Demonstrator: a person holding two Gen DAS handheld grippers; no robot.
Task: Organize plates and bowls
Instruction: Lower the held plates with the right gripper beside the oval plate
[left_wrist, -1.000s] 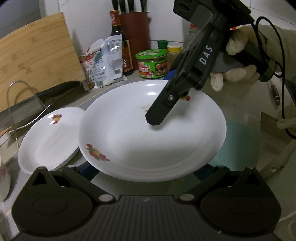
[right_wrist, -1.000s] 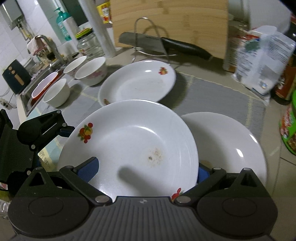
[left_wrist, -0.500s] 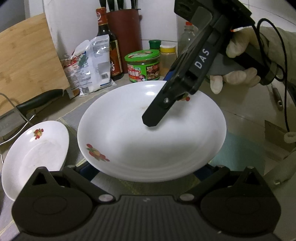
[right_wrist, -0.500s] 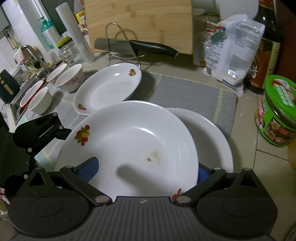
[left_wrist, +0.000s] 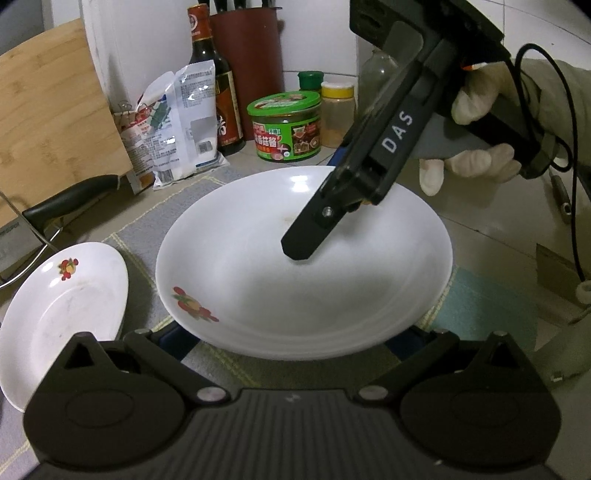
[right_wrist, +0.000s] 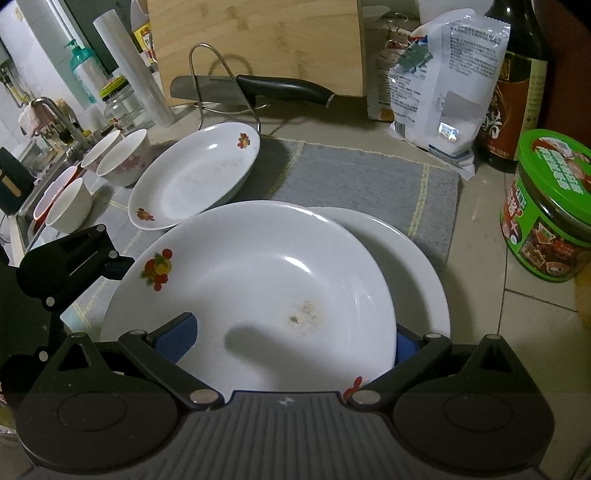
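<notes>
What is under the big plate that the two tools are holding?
In the right wrist view, another white plate lies under the held plate, showing only on its right side. The rest is covered; whether they touch cannot be told.

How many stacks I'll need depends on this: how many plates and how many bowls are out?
Plates: 3 (held plate, plain plate, far plate)
Bowls: 4 (floral bowl, bowl behind it, white bowl, pink-rimmed bowl)
Total: 7
</notes>
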